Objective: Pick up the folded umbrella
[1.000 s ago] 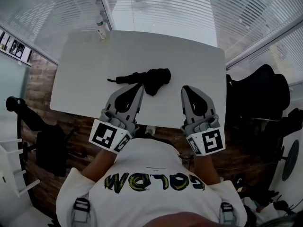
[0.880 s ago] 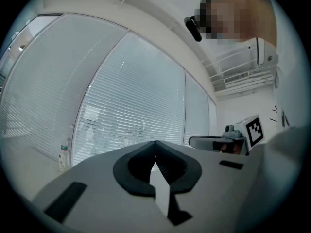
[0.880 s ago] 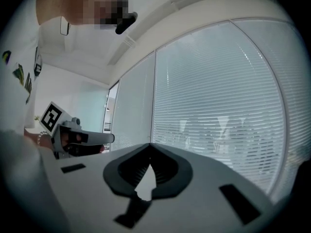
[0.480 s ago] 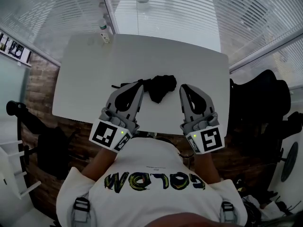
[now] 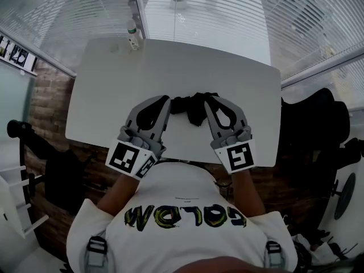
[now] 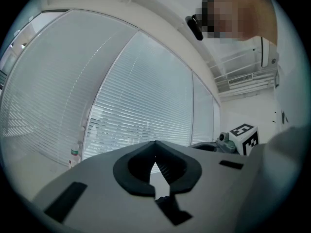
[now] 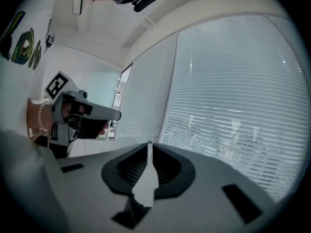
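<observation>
At centre frame in the head view, I see the folded umbrella (image 5: 192, 106) lying on the white table (image 5: 170, 67), a black bundle running left to right with a crumpled lump of fabric sagging toward the near edge. My two grippers flank it from the bottom of the frame, angled inward so their tips converge on it.

On the left side of the frame, the left gripper (image 5: 166, 99) has its tips right at the umbrella's left end; I cannot tell from above whether they touch it. Its own view shows the jaws brought together, tips meeting, with nothing between them.

On the right side, the right gripper (image 5: 207, 98) has its tips just at the umbrella's right end, again too close for me to call contact. In its own view the jaws are opening: only a thin sliver of gap runs up to the tips, and nothing sits in it.

As for containers, I find just one: a small bottle (image 5: 135, 37) standing upright at the table's far edge, upper left of centre, well apart from the umbrella. It carries a green label, and I cannot make out what is inside.

Beyond the table, closed blinds (image 5: 216, 10) fill the top of the frame, and a black chair (image 5: 315, 115) stands off the table's right end
</observation>
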Available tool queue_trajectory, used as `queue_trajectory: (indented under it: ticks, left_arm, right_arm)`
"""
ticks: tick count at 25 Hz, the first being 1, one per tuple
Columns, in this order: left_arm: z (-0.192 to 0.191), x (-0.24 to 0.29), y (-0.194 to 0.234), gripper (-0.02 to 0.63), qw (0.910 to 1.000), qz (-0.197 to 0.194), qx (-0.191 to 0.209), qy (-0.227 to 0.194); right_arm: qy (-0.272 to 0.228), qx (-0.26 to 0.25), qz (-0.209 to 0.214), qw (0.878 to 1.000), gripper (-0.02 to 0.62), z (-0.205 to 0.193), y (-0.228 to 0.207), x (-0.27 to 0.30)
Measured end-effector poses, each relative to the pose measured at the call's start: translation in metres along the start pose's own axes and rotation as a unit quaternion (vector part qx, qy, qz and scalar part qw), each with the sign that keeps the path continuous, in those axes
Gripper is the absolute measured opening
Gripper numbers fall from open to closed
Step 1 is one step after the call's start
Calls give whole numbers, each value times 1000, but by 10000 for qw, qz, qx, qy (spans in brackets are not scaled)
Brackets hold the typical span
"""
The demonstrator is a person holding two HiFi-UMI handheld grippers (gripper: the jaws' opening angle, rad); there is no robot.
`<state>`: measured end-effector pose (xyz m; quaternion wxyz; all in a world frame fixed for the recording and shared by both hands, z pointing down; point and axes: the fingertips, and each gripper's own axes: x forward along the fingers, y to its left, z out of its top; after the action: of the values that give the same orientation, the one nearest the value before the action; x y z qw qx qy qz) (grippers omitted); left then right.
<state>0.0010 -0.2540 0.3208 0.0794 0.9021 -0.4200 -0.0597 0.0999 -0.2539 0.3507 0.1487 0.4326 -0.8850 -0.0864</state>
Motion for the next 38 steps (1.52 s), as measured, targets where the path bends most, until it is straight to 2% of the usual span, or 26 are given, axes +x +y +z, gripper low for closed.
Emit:
queue_trajectory:
  ticks: [8,15,20,25,30,38]
  left_arm:
    - [-4,-7,13,11,9999,101,-59,27]
    - [-4,-18,19,11,9998,189,-75,38]
    - [-6,-24,23,11,9996,263,-83,53]
    - [-7,-31,27,11,9994,337,-91,47]
    - [-7,-39,31,11,9991,409,-100,34]
    - [-9,-46,37,11,9986,494,-159,48]
  right_arm:
    - [827,-652,742,9917,117,-48,39,48]
    - [1583,-1227,1628,9661,208,-92,70,78]
    - [2033,-1648,2164,9406,266,-124,91,97]
    - [2506,-2047,2601,9097,304,-160,106,114]
    - [2935,-2119,2979,8833,322,-196,119,129]
    - [3637,-2451,3453,8297,345,-248,126,146]
